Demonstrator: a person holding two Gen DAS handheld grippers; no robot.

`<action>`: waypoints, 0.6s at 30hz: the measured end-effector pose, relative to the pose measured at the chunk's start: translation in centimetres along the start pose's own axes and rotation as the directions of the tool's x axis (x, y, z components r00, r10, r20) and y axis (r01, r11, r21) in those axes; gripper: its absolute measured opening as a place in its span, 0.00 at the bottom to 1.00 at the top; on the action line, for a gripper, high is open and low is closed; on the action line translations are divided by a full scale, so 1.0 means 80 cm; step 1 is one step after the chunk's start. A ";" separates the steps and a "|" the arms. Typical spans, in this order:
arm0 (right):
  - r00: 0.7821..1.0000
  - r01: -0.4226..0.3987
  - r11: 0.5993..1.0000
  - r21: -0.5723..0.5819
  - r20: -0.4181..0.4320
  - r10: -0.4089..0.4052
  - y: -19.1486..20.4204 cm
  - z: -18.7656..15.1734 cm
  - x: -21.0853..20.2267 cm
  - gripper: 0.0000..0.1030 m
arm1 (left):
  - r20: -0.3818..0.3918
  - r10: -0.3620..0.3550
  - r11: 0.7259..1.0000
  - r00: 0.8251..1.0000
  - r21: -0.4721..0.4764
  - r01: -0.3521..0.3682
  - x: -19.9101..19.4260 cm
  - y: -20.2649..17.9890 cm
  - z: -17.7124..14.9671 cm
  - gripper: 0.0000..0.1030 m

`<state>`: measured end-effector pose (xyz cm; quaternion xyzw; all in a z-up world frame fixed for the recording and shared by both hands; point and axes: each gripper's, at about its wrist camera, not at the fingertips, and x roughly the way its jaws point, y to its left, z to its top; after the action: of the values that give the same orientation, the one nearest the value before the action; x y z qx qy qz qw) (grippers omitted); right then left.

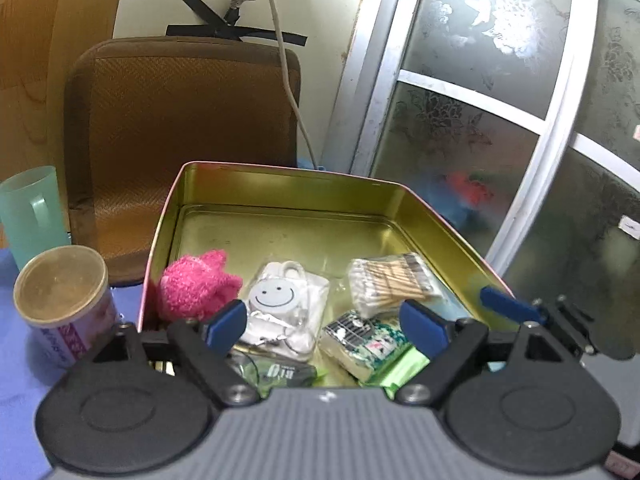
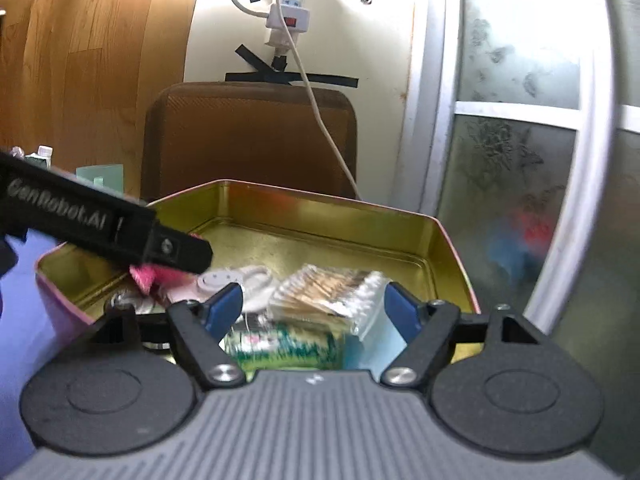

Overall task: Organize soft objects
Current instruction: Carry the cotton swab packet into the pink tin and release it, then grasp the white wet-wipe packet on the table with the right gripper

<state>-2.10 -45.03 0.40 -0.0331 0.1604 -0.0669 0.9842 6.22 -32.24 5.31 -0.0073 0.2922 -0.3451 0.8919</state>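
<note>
From the left wrist, the left gripper (image 1: 326,322) hangs over the near end of the gold-lined tin (image 1: 280,188), tilted downward, its blue pads spread wide with nothing pressed between them. Below lie the fluffy pink soft toy (image 1: 196,284) at the tin's left side, a white smiley-face item in a clear bag (image 1: 280,300), a crinkled packet of cotton swabs (image 1: 388,284), and a green-and-white tissue pack (image 1: 364,344). Only this view shows the round lidded can (image 1: 64,296) and the translucent green mug (image 1: 32,212) on the blue cloth (image 1: 16,368) left of the tin.

From the right wrist, the right gripper (image 2: 314,312) also stands wide and empty, pointing shallowly over the tin (image 2: 320,208). The swab packet (image 2: 328,292) and tissue pack (image 2: 284,346) lie just ahead of its pads. Here alone the other gripper's black finger (image 2: 120,232) crosses from the left, covering most of the pink toy (image 2: 146,274). A brown woven chair back (image 2: 248,140) stands behind the tin.
</note>
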 end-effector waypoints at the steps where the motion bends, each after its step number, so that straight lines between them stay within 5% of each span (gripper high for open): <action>1: 1.000 -0.010 1.000 0.005 -0.008 0.010 -0.001 -0.001 -0.001 0.53 | 0.005 -0.001 1.000 1.000 0.008 0.000 -0.003 -0.002 -0.001 0.84; 2: 0.999 -0.022 1.000 0.009 -0.032 0.023 0.000 0.001 0.003 0.35 | 0.012 0.000 1.000 1.000 0.017 0.000 -0.006 -0.003 -0.003 0.84; 4: 0.994 -0.049 0.999 0.012 -0.099 0.049 0.000 0.008 0.012 0.17 | 0.021 -0.004 1.000 1.000 0.028 0.003 -0.012 -0.007 -0.004 0.84; 9: 0.963 -0.056 0.998 -0.007 -0.266 0.052 0.001 0.041 0.065 0.18 | 0.048 -0.019 1.000 0.999 0.022 0.018 -0.044 -0.001 -0.013 0.84; 11: 0.957 -0.019 0.999 -0.049 -0.291 0.004 0.005 0.051 0.080 0.33 | 0.070 -0.017 1.000 0.997 0.011 0.016 -0.063 0.010 -0.019 0.84; 13: 0.968 -0.024 0.999 -0.045 -0.251 0.012 0.009 0.056 0.072 0.35 | 0.095 -0.012 1.000 0.995 -0.009 0.013 -0.088 0.029 -0.029 0.84; 18: 0.983 -0.177 0.983 -0.046 -0.053 0.175 0.064 0.056 0.005 0.35 | 0.118 0.064 0.996 0.991 -0.075 -0.056 -0.145 0.094 -0.067 0.84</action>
<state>0.30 -39.83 4.08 -0.0418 0.1881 0.0238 0.9810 1.18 -18.30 5.25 -0.0510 0.2502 -0.3064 0.9170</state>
